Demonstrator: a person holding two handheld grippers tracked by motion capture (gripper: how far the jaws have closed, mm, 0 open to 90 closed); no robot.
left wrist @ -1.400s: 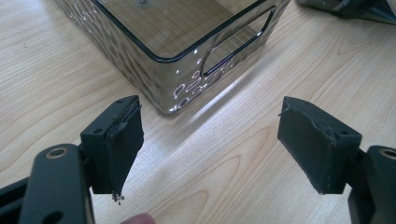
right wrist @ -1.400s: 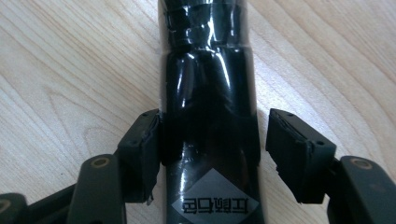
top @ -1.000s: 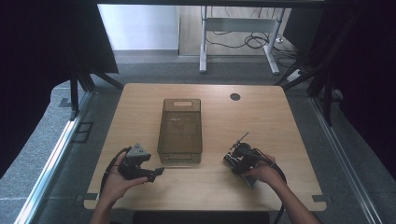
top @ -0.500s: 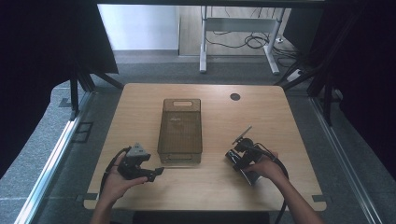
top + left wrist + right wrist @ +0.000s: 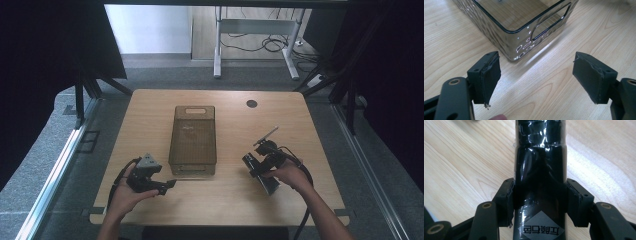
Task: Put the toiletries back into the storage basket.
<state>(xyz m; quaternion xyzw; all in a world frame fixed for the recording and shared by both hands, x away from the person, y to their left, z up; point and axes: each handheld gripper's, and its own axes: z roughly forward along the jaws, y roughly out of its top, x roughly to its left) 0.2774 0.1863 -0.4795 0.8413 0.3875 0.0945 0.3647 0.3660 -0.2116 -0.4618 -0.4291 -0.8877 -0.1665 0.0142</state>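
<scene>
My right gripper (image 5: 540, 203) is shut on a black, tape-wrapped cylinder (image 5: 540, 157) with a grey diamond label; both pads (image 5: 507, 202) press its sides. In the high view this gripper (image 5: 258, 167) is at the table's front right, and the black cylinder (image 5: 268, 184) sticks out toward the front edge. A smoky see-through plastic bin (image 5: 175, 135) lies lengthwise in the table's middle. My left gripper (image 5: 536, 77) stands open with bare wood between its jaws, just short of the bin's near corner (image 5: 511, 31). From above the left gripper (image 5: 169, 184) sits front left.
The light wooden table (image 5: 230, 125) has a round black cable hole (image 5: 251, 103) at the back right. A cable loops from the right hand toward the front edge. Black curtains and frame legs stand around the table, with a white desk frame (image 5: 255, 30) beyond.
The right hand has risen a little with the black cylinder in its jaws. The left hand and the bin have stayed put.
</scene>
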